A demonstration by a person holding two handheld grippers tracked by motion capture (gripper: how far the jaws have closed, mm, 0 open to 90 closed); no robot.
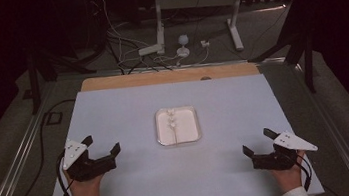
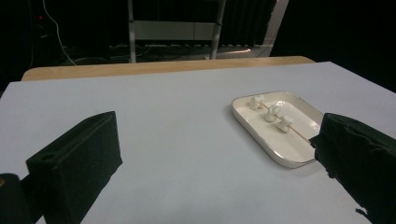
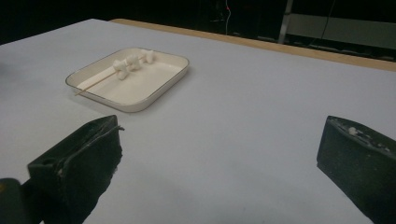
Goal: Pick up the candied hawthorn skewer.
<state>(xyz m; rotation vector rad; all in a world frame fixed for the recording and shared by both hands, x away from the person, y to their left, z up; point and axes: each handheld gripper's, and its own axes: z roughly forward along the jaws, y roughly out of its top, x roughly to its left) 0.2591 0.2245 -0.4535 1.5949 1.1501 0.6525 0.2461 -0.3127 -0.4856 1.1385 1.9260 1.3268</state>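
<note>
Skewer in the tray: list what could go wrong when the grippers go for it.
The skewer is thin and lies flat in the tray, so open jaws may slip off it or nudge the shallow tray across the smooth table. The three marshmallows look soft; pinching them could squash them or pull one off.

Pale grey-blue surface (image 1: 128, 108), bare wooden strip (image 1: 160, 77) along far edge. Behind it, floor with tangled white cables (image 1: 120, 44), small white round-headed object (image 1: 183, 40) on floor, white metal stand legs (image 1: 236, 25), dark tripod legs (image 1: 38, 74) at left. Background dark.
</note>
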